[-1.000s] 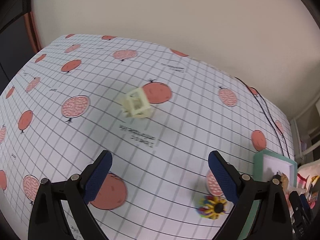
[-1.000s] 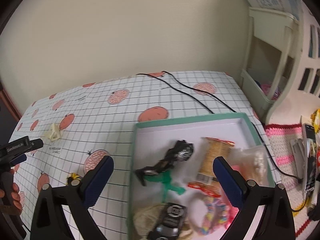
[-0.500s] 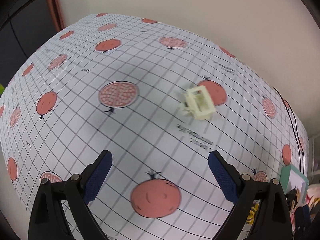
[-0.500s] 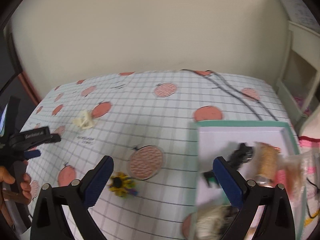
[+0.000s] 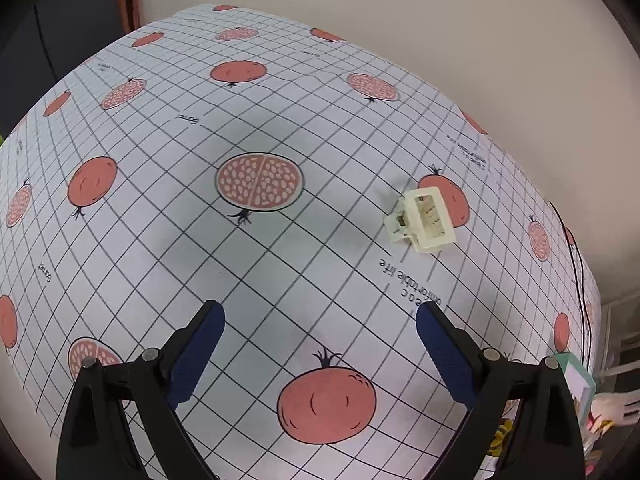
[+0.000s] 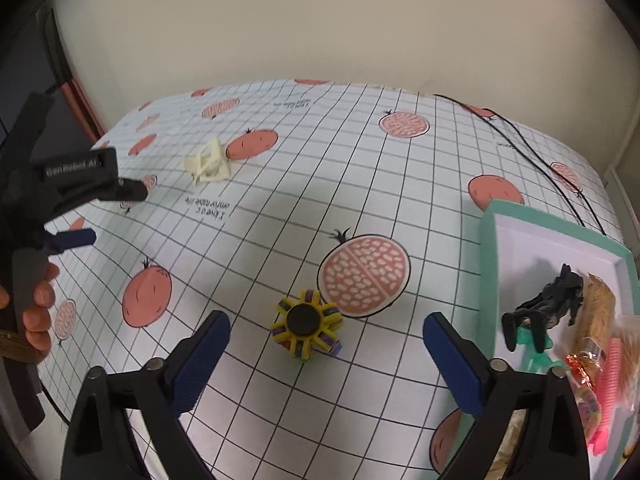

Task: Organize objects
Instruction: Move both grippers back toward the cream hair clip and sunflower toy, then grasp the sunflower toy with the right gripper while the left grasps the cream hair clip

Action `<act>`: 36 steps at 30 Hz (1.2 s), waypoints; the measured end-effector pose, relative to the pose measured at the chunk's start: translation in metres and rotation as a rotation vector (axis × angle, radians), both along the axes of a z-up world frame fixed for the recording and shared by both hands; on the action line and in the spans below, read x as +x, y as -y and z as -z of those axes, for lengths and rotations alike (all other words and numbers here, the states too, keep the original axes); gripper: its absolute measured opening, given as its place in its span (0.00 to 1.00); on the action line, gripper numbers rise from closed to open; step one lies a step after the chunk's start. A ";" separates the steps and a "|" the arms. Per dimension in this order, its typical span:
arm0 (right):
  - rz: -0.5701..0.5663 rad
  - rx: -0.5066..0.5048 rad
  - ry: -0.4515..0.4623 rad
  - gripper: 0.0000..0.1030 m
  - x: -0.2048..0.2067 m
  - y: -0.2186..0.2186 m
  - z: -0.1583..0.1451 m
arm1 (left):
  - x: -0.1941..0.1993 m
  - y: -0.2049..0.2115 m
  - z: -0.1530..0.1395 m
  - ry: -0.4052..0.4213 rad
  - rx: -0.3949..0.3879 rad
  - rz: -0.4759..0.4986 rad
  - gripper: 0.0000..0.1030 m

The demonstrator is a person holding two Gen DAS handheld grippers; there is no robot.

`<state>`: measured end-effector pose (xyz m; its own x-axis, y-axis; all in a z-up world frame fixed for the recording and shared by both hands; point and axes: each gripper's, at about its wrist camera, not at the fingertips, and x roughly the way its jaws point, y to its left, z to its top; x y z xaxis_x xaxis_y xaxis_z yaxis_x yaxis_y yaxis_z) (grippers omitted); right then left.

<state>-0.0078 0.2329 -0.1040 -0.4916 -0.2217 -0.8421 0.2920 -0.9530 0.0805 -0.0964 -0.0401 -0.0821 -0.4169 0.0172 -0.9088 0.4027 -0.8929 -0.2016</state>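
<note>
A yellow flower-shaped toy (image 6: 306,328) with a black centre lies on the pomegranate-print tablecloth (image 6: 360,184). My right gripper (image 6: 326,330) hovers over it. Its jaws are closing, the toy lies between the blue pads (image 6: 200,354), and neither pad touches it. A cream hair claw clip (image 5: 424,220) lies ahead and to the right of my left gripper (image 5: 320,314), which is open with nothing between its fingers. The clip (image 6: 208,162) also shows far left in the right wrist view, just beyond the left gripper (image 6: 119,214) held in a hand (image 6: 38,312).
A teal-rimmed tray (image 6: 490,264) at the right holds a black figure (image 6: 548,304), a pink comb (image 6: 610,384) and several other small items. A black cable (image 6: 520,132) runs along the table's far right. A wall stands behind the table.
My right gripper swung left from above the tray to over the yellow toy. My left gripper shifted left and lower, so the clip now sits to the right of its fingers.
</note>
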 end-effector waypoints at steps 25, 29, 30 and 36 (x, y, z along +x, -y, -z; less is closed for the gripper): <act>-0.066 0.071 0.007 0.39 -0.022 0.012 0.020 | -0.018 -0.006 0.010 -0.107 0.100 0.034 0.94; -0.091 0.074 -0.002 0.39 -0.025 0.014 0.020 | -0.028 -0.010 0.015 -0.112 0.110 0.038 0.94; -0.099 0.073 -0.003 0.39 -0.025 0.014 0.020 | -0.031 -0.012 0.015 -0.115 0.100 0.039 0.94; -0.123 0.054 -0.010 0.39 -0.034 0.011 0.020 | -0.051 -0.028 0.023 -0.128 0.032 0.087 0.94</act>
<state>-0.0417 0.2218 -0.1244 -0.4722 -0.2351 -0.8496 0.4074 -0.9129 0.0261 -0.1471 -0.0120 -0.1052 -0.5246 0.0861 -0.8469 0.2932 -0.9157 -0.2748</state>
